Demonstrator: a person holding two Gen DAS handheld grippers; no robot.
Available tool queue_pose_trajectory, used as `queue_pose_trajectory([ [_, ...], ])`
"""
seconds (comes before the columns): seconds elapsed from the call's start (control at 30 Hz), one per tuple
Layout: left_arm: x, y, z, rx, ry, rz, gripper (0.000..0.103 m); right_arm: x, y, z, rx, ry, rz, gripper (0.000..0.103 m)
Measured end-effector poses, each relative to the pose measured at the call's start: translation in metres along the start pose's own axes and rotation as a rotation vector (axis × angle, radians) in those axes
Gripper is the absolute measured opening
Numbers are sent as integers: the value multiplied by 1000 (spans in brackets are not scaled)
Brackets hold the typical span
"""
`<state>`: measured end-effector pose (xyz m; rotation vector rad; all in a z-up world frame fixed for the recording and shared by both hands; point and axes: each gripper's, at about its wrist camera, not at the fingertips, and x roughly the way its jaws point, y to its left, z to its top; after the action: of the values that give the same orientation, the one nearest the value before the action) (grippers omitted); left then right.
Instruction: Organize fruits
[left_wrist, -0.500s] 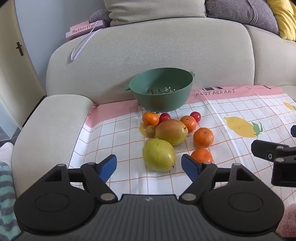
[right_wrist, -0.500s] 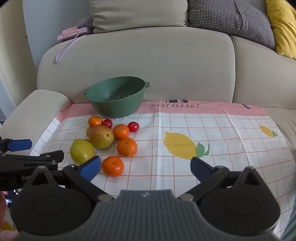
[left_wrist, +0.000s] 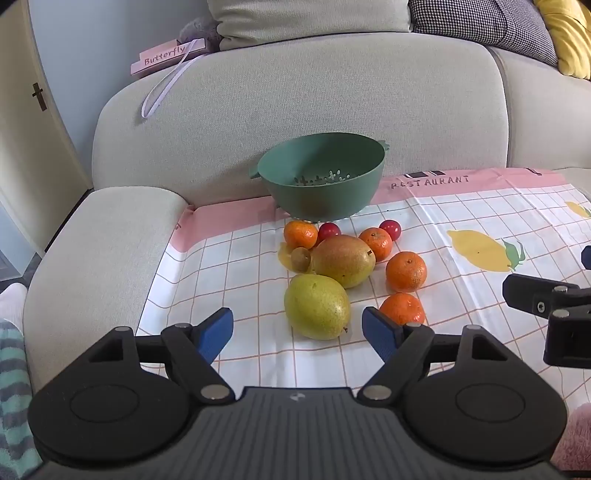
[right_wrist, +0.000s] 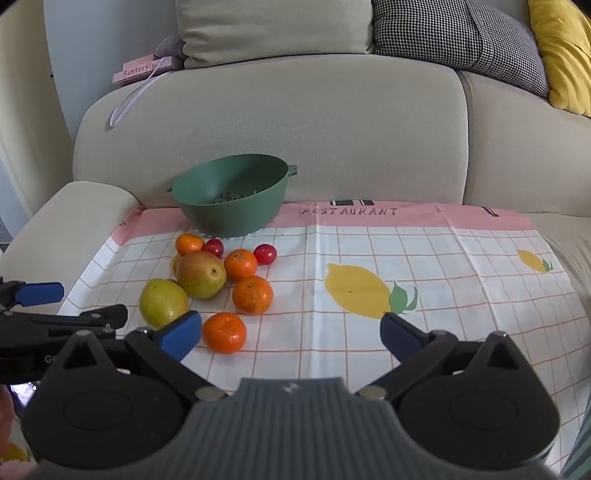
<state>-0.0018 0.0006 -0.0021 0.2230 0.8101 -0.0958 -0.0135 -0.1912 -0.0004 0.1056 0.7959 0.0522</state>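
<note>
A pile of fruit lies on a checked cloth (left_wrist: 240, 280) on the sofa seat: a green pear (left_wrist: 317, 312) (right_wrist: 163, 302), a reddish pear (left_wrist: 343, 260) (right_wrist: 200, 274), several tangerines (left_wrist: 405, 271) (right_wrist: 224, 332), two cherry tomatoes (left_wrist: 390, 229) (right_wrist: 265, 253) and a small brownish fruit (left_wrist: 300, 259). Behind them stands an empty green colander (left_wrist: 321, 175) (right_wrist: 231, 194). My left gripper (left_wrist: 297, 332) is open just short of the green pear. My right gripper (right_wrist: 290, 332) is open, with the nearest tangerine close to its left finger.
The sofa back (left_wrist: 314, 103) rises right behind the colander, and an armrest (left_wrist: 92, 243) bounds the cloth on the left. A pink "Butterfly" box (left_wrist: 166, 57) sits on the sofa back. Cushions (right_wrist: 454, 33) lie above. The cloth's right half (right_wrist: 443, 266) holds only printed lemons.
Both views are almost unchanged; neither gripper has visibly moved, and both stay open.
</note>
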Motion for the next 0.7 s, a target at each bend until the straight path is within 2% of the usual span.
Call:
queue_pose_trajectory([
  [0.7,3,-5,-7,15,10,3,93,-2,-1,0,1,-9,5,99],
])
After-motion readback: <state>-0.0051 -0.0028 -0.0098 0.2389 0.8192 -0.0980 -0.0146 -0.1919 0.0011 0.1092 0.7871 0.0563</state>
